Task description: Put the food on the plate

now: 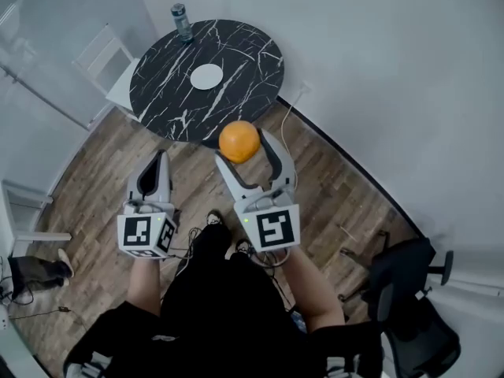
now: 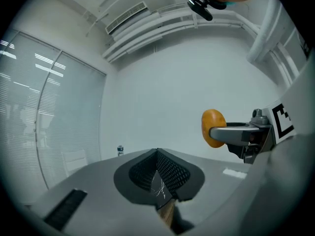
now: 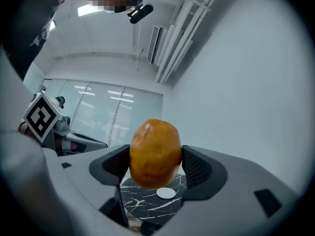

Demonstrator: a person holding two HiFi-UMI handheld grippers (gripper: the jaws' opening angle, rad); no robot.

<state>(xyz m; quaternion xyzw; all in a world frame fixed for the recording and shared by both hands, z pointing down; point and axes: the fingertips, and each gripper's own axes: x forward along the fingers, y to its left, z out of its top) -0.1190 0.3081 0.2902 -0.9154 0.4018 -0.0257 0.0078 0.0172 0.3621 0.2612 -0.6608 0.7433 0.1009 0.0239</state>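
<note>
The right tongs (image 1: 246,145) are clamped on the round orange food (image 1: 239,141). It sits right between the two tips, one jaw touching each side. The left tongs (image 1: 157,164) are squeezed together with nothing in them, just beside the right tongs. Ahead of both tongs stands a round black table (image 1: 244,42). A white plate (image 1: 207,76) lies on it, well apart from the food. A bottle (image 1: 182,22) stands past the plate, at the table's far edge.
</note>
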